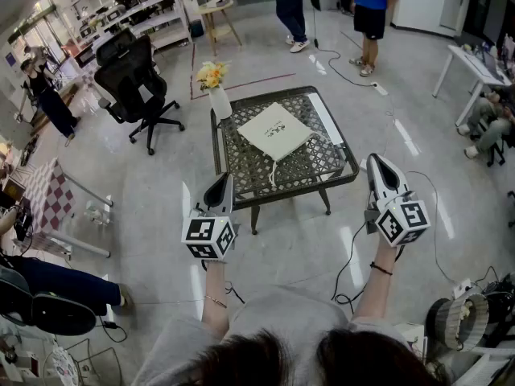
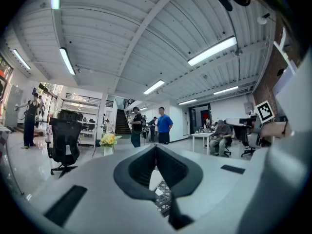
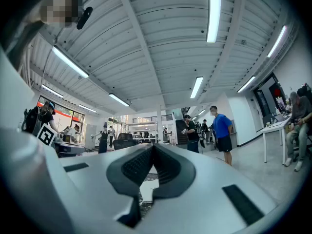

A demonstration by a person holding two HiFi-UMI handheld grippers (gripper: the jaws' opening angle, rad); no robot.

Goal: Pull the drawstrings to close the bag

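Work on the drawstrings looks not yet begun: the flat white square fabric bag (image 1: 276,131) lies at the middle of the black metal lattice table (image 1: 326,161), its pale cord (image 1: 273,172) trailing toward the near edge, probably so it can be reached and pulled. The left gripper (image 1: 221,185) and right gripper (image 1: 378,164) hover short of that edge, well apart, jaws pressed together on nothing, seemingly poised to approach.

The bag (image 1: 275,132) bears print too small to read.

Cream bag (image 1: 274,131), black lattice table (image 1: 323,164), yellow flowers (image 1: 212,74), black chair (image 1: 129,75)
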